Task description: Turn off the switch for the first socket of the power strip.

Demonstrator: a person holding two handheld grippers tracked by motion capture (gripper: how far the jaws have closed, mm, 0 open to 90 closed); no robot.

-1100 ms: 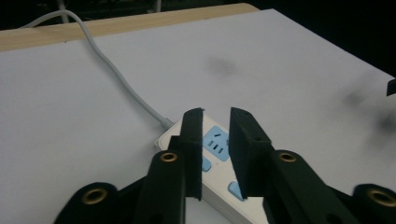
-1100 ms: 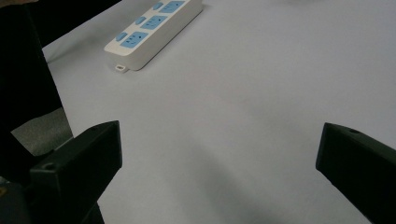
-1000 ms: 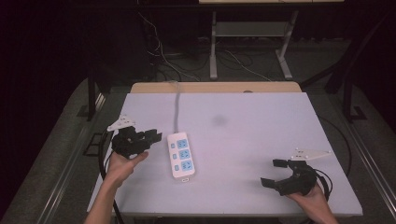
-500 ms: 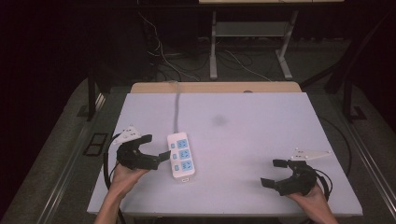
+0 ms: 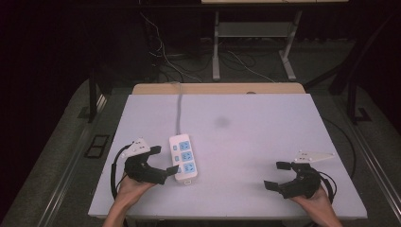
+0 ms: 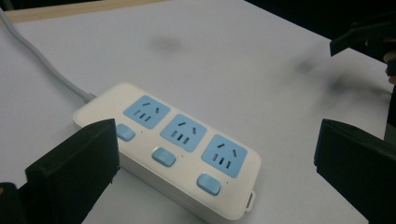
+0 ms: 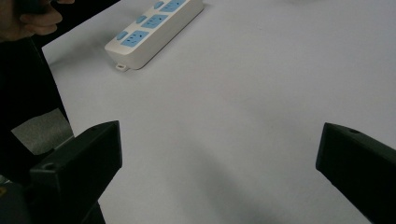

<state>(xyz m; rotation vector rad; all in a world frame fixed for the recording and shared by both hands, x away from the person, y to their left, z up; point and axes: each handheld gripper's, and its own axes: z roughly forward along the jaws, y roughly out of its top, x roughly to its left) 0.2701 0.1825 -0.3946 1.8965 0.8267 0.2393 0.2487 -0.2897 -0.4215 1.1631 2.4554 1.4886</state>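
A white power strip (image 5: pixel 182 157) with three blue sockets and blue switches lies flat on the pale table (image 5: pixel 260 142), and its grey cable (image 5: pixel 179 106) runs off toward the far edge. My left gripper (image 5: pixel 164 159) sits just left of the strip's near end. Its jaws have just been opening and stand wide; the strip (image 6: pixel 177 144) lies ahead of them, with no pad pressing on it. My right gripper (image 5: pixel 275 175) rests open near the front right of the table with nothing between its jaws (image 7: pixel 215 163). The strip (image 7: pixel 154 28) lies far off to its upper left.
A dark smudge (image 5: pixel 221 123) marks the table's middle. Behind the table stand a wooden edge (image 5: pixel 217 88), metal frame legs (image 5: pixel 216 52) and loose cables on the floor. The other gripper (image 6: pixel 369 32) shows at the top right of the left gripper view.
My left gripper has come toward the near edge and closer to the strip's near end, and its jaws have spread wide. The right gripper has kept still.
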